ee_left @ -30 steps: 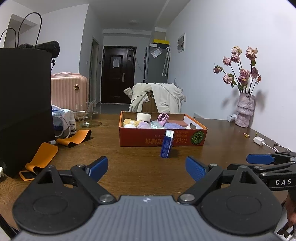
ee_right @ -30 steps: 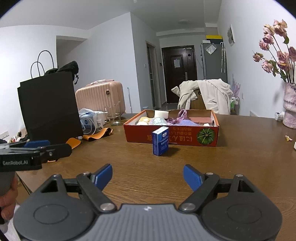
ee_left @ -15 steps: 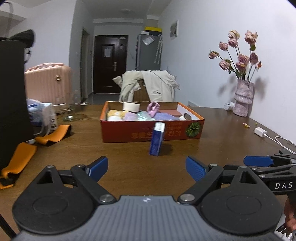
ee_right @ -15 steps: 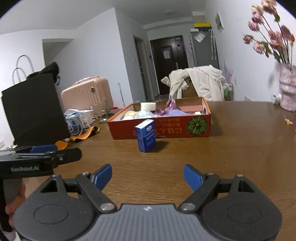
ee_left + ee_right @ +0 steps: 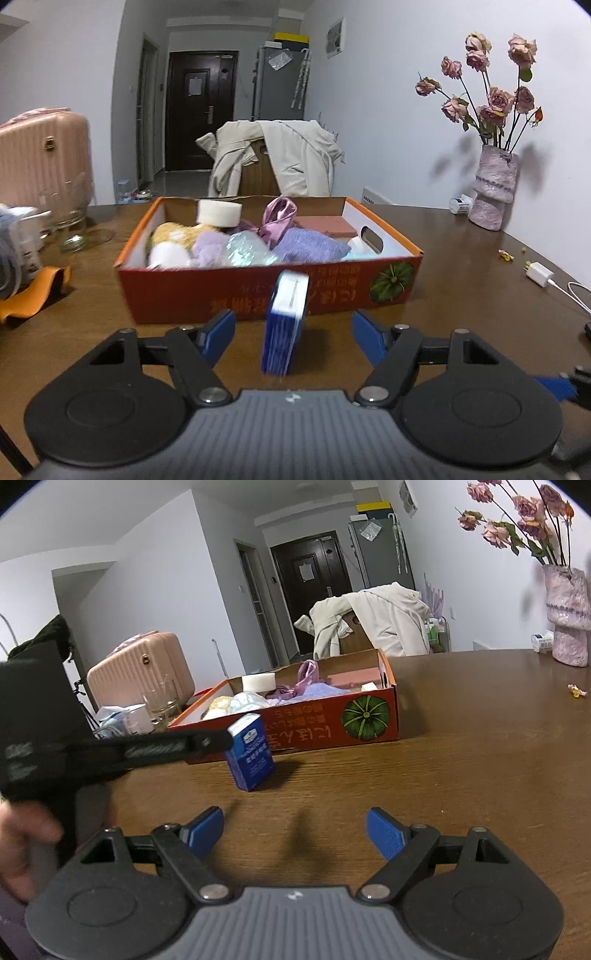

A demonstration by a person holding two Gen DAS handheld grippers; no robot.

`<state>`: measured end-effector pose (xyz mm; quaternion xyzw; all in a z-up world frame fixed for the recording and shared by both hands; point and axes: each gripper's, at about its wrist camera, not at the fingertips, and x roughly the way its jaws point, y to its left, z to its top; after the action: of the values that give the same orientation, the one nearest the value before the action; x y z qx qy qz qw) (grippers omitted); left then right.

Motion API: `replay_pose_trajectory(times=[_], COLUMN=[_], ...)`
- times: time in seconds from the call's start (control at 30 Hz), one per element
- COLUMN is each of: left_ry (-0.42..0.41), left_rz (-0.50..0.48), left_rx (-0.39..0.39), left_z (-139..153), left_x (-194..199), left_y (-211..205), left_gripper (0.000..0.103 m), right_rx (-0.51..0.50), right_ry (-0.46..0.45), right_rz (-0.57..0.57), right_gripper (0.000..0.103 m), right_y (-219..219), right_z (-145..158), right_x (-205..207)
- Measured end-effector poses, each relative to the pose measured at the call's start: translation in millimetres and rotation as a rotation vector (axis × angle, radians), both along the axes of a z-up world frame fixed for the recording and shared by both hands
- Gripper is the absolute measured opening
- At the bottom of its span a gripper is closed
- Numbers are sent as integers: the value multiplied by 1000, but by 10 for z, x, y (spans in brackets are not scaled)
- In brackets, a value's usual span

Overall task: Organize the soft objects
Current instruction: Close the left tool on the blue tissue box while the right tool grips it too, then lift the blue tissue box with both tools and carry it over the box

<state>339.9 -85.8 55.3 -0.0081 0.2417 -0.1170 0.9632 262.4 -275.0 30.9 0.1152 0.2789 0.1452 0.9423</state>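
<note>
Closing in since before, left tongs [image 5: 291, 326] are narrowing around the upright blue pack [image 5: 284, 325], pads not touching; right tongs [image 5: 295, 829] are hanging apart, empty, over the tabletop [image 5: 461, 775].

Pack [image 5: 284, 321] stands on table [image 5: 461, 295], before box [image 5: 236, 291] of soft things.

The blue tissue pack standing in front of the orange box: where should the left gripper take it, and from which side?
Probably across the two broad printed faces of the blue tissue pack, near mid-height, coming from the camera side. It stands upright with its narrow edge toward the left gripper, whose jaws have just been closing around it without touching yet.
</note>
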Motion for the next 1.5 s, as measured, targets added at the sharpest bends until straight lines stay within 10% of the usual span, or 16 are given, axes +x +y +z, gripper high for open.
replay_pose_trajectory(times=[0.1,0.13,0.23,0.33,0.63,0.97,1.5], left_ry=[36,75,172,270,267,253,277], left_rz=[18,33,68,142,250,35,-67], left_rx=[-17,-30,-297,-639,-519,-340,-301], left_z=[-75,-102,-112,-289,-489,-571,-498], left_x=[276,351,297,-12,-413,-152,-1290], left_y=[-30,-20,270,686,1178,763,579], left_gripper=[47,21,22,55,66,32,22], right_rx=[-4,-4,-1,29,119,169,114], right_ry=[14,18,20,30,77,181,156], right_rz=[-3,-3,-6,-1,135,120,125], right_gripper=[84,84,84,84,81,38,26], right_y=[9,14,13,26,467,574,372], right_z=[-34,-44,-45,-65,-167,-363,-239], right_x=[87,114,144,173,480,899,-390])
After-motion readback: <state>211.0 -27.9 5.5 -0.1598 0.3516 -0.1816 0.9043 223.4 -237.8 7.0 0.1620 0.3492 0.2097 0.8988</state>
